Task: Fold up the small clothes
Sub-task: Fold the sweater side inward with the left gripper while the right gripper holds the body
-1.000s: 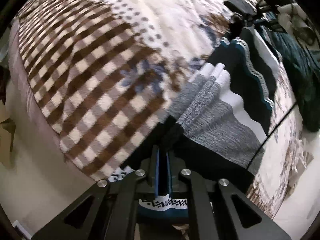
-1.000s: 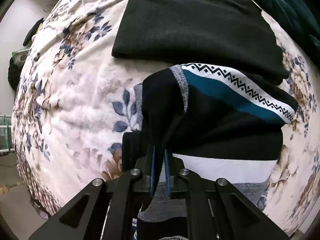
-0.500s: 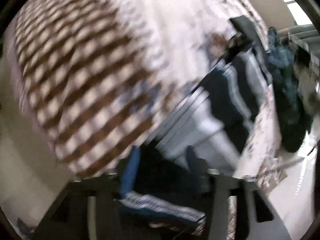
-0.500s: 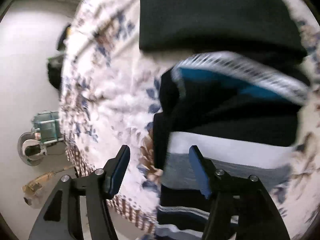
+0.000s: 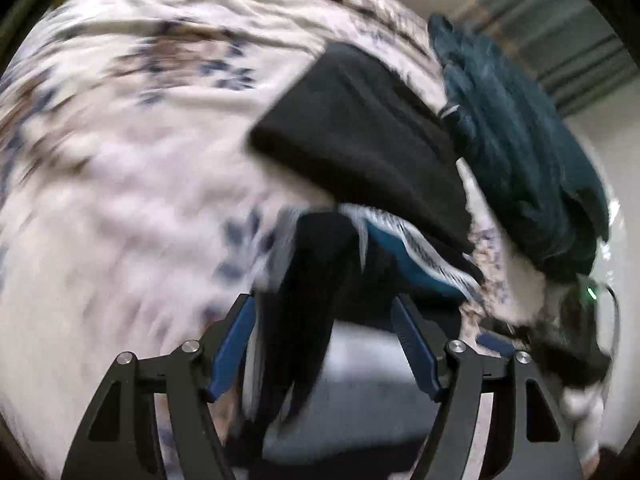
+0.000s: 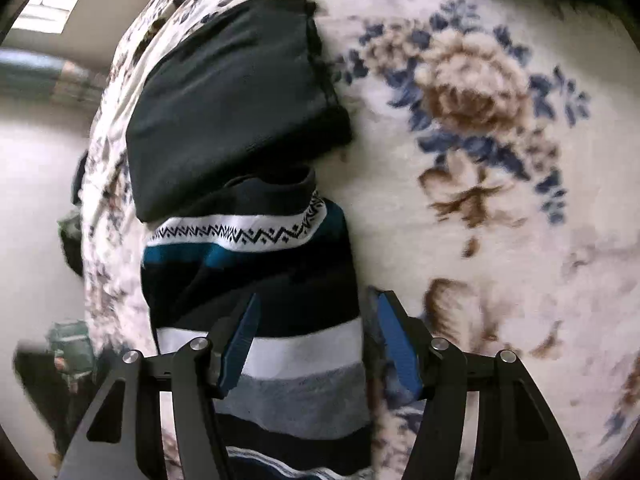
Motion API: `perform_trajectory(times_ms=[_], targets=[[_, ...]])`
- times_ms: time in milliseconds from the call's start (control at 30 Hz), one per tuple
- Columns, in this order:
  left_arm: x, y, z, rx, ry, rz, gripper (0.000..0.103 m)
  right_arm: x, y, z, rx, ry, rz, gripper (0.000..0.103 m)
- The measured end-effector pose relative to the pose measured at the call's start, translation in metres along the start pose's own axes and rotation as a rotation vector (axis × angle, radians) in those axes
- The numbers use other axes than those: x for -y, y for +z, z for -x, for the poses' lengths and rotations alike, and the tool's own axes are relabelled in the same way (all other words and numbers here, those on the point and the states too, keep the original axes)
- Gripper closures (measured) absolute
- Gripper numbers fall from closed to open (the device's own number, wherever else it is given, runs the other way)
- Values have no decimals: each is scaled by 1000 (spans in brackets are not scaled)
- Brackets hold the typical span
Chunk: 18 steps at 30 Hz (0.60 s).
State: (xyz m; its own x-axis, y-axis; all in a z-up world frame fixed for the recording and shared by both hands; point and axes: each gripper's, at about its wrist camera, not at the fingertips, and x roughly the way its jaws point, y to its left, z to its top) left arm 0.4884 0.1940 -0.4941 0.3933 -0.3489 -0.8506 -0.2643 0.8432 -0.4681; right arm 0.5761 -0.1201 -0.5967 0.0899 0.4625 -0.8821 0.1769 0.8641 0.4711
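On the flowered blanket [image 6: 500, 208] that serves as your folding surface, the striped sweater [image 6: 256, 280] lies folded just below the black garment [image 6: 232, 112], touching it, so your right gripper [image 6: 316, 340] hangs wide and empty while your left gripper's [image 5: 324, 344] jaws are opening, gripping nothing.

A bed is covered by a plush cream blanket [image 6: 472, 216] printed with brown roses and blue leaves; one large rose with a blue wreath of leaves is seen in the right wrist view. In the left wrist view the same blanket [image 5: 132, 168] is blurred. Beyond the bed's edge a pale floor [image 6: 36, 184] is seen, with a small greenish object [image 6: 70, 346] too blurred to be identified. A bright window [image 6: 50, 10] is caught at the upper left, and grey-green striped curtains [image 5: 576, 52] are seen behind the bed.
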Motion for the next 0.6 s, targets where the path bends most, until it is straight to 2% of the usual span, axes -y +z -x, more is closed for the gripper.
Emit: perform_trajectory(times_ms=[100, 133, 167, 200, 300, 400, 500, 533, 567, 600], targets=[[7, 28, -34, -42, 40, -53, 38, 3, 4, -14, 4, 29, -3, 40], [10, 30, -40, -48, 32, -74, 43, 5, 6, -16, 3, 38, -6, 40], [13, 31, -46, -46, 21, -101, 84, 8, 8, -17, 9, 47, -15, 40], [14, 31, -50, -52, 43, -119, 93, 11, 9, -17, 18, 54, -27, 40], [9, 31, -54, -12, 109, -148, 94, 23, 14, -13, 40, 79, -82, 40], [-10, 29, -52, -5, 92, -77, 94, 35, 20, -14, 34, 96, -119, 40], [-13, 22, -46, 4, 74, -64, 94, 40, 25, -25, -4, 143, -137, 40], [-11, 24, -46, 3, 75, -66, 94, 40, 26, -31, -17, 158, -147, 43], [-11, 24, -46, 3, 76, -69, 94, 40, 26, -36, -22, 180, -157, 51], [-11, 25, -47, 3, 79, -68, 94, 41, 26, -42, -37, 200, -168, 94]])
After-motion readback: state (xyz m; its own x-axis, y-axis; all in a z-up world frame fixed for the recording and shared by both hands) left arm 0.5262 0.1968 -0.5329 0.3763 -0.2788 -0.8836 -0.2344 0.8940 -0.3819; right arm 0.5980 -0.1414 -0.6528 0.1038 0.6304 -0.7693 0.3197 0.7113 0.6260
